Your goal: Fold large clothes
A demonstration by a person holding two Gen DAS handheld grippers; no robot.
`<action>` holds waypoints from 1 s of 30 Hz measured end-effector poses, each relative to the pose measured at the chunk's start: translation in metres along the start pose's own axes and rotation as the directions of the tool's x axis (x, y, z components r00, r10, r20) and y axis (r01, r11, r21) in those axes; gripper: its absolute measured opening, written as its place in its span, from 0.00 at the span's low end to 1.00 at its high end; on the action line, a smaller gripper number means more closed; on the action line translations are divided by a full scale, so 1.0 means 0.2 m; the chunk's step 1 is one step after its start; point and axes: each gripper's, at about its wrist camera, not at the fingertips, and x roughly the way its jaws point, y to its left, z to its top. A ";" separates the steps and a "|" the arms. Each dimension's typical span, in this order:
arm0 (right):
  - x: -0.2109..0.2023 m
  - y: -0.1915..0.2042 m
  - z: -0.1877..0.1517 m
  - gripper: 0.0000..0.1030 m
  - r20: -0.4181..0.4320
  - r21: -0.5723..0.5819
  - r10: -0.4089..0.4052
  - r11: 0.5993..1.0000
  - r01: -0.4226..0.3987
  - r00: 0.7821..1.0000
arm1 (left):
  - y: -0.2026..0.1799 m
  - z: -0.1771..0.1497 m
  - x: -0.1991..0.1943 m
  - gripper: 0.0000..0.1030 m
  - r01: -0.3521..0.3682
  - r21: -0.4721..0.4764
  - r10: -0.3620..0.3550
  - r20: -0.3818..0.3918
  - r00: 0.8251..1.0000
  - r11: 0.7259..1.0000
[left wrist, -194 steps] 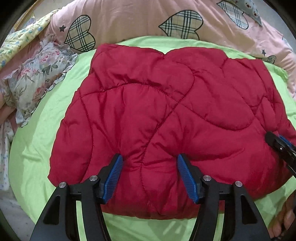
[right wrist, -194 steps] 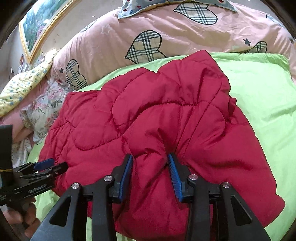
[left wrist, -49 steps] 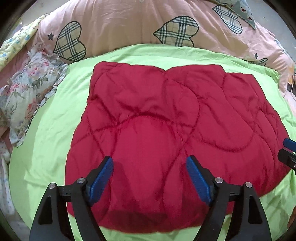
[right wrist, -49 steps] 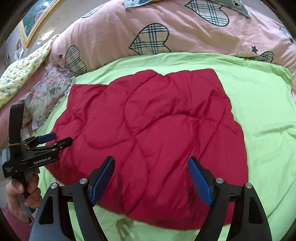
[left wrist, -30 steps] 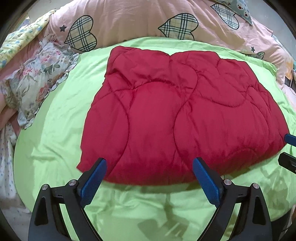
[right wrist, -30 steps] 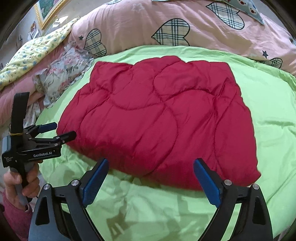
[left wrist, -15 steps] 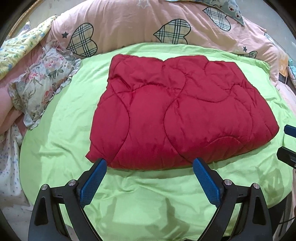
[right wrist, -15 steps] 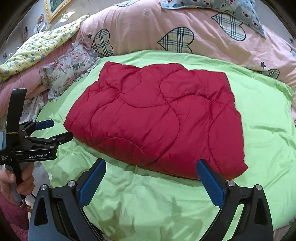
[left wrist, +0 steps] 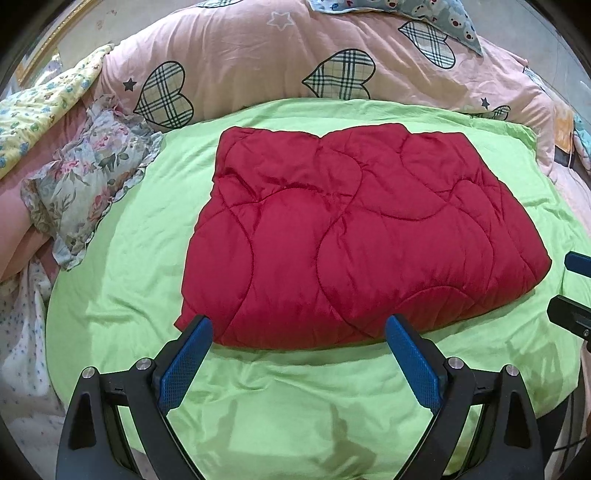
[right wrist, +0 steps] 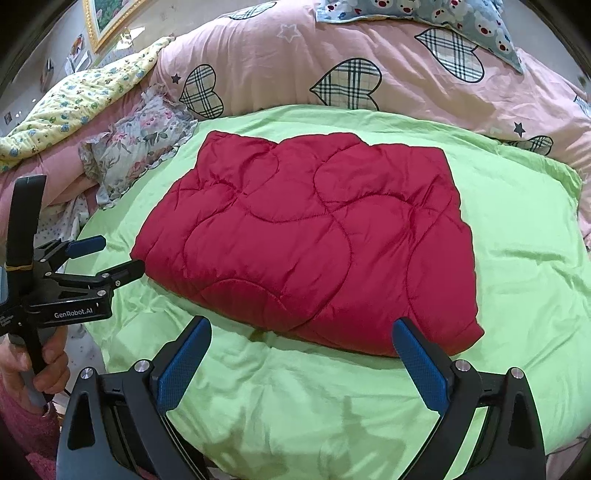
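Observation:
A red quilted jacket (left wrist: 354,236) lies folded into a flat rectangle on the green sheet (left wrist: 295,417); it also shows in the right wrist view (right wrist: 314,240). My left gripper (left wrist: 299,350) is open and empty, held back from the jacket's near edge. My right gripper (right wrist: 301,354) is open and empty, also short of the near edge. In the right wrist view the left gripper (right wrist: 107,254) shows from the side, its tips near the jacket's left corner. The right gripper's tips (left wrist: 572,288) show at the right edge of the left wrist view.
A pink duvet with plaid hearts (left wrist: 295,66) is piled behind the jacket. A floral pillow (left wrist: 85,184) lies to the left, with a yellow floral cover (right wrist: 81,99) behind it. A framed picture (right wrist: 107,18) hangs on the wall. The green sheet (right wrist: 295,424) drops off at the near edge.
Both grippers let go of the jacket, opened wide and drew back and up. The jacket now lies flat and looks smaller in both views.

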 end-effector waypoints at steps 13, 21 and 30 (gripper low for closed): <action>0.12 -0.03 0.03 0.97 -0.044 0.029 -0.002 1.000 0.003 0.999 | 0.00 0.05 0.10 0.93 -0.012 0.007 0.012 -0.023 1.000 1.000; 0.15 -0.03 0.05 0.97 -0.055 0.030 -0.008 1.000 0.010 0.998 | -0.01 0.07 0.15 0.93 -0.013 0.010 0.013 -0.028 1.000 1.000; 0.15 -0.02 0.08 0.97 -0.052 0.036 -0.009 0.999 0.010 0.999 | 0.00 0.09 0.16 0.93 -0.013 0.006 0.013 -0.022 1.000 1.000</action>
